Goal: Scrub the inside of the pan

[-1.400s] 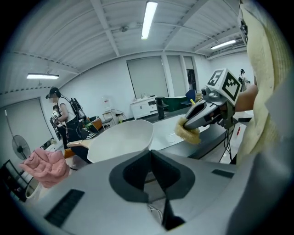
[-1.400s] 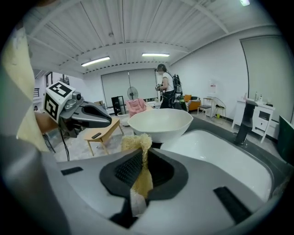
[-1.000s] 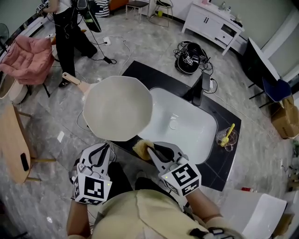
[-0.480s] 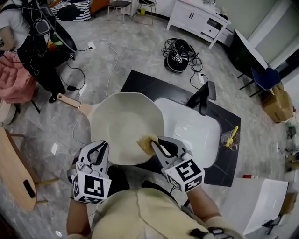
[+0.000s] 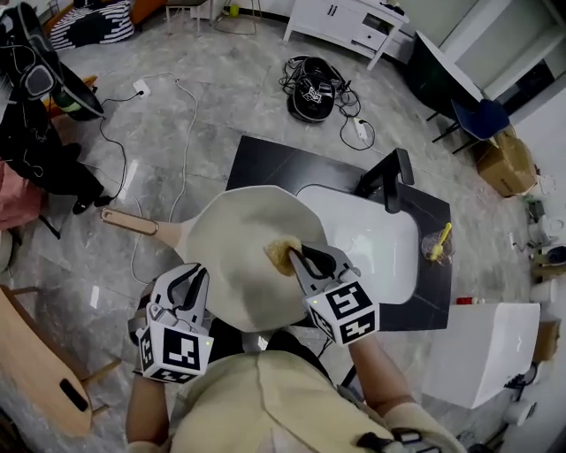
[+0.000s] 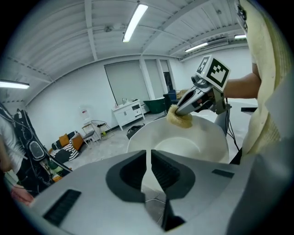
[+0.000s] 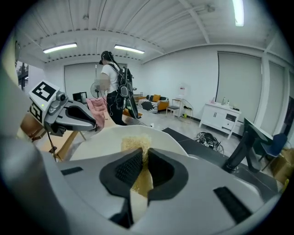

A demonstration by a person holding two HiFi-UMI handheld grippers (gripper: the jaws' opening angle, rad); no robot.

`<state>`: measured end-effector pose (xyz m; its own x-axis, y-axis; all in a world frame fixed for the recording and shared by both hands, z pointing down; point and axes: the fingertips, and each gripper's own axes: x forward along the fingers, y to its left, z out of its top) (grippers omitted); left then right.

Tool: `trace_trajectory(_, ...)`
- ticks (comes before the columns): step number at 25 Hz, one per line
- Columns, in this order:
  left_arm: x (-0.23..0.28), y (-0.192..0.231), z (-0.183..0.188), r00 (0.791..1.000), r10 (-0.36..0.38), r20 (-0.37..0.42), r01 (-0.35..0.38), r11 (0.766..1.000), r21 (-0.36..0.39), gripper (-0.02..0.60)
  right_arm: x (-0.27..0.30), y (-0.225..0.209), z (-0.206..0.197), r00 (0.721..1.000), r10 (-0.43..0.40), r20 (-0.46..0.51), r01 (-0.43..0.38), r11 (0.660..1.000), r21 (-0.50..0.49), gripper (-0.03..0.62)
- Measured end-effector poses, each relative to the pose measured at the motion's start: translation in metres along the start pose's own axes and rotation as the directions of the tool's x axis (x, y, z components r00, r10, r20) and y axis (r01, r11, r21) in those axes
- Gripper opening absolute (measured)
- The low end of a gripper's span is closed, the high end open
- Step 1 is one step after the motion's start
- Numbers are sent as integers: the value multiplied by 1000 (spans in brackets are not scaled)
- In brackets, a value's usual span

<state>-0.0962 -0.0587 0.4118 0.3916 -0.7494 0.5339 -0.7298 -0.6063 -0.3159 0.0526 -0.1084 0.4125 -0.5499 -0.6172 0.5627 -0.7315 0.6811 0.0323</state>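
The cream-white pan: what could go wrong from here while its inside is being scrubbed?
1. The left gripper pinches only the thin near rim of the cream-white pan, and the long wooden handle sticks out free: scrubbing pressure may tilt it.
2. The right gripper holds the yellow sponge at its tips, so hard jaws might scrape the pan.
3. The pan overhangs the black counter; it could fall.

Grey marbled floor point(image 5: 221, 97), a white cabinet point(image 5: 349, 26) at its far edge, tube lights point(image 6: 135, 20) overhead.
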Motion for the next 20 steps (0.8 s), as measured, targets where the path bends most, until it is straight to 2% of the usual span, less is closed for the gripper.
trace_trajectory(9, 9, 30, -9, 995, -84, 49, 83, 996, 28, 22, 21, 4, 4, 993, -104, -56, 105, 994, 25, 44)
trace_trajectory(13, 7, 43, -15, 991, -111, 74, 109, 994, 30, 82, 26, 5, 0, 985, -150, -90, 153, 987, 39, 44)
trace_trajectory(20, 7, 65, -31, 988, -137, 66, 132, 989, 74, 119, 34, 5, -6, 972, -188, -140, 195, 980, 37, 44)
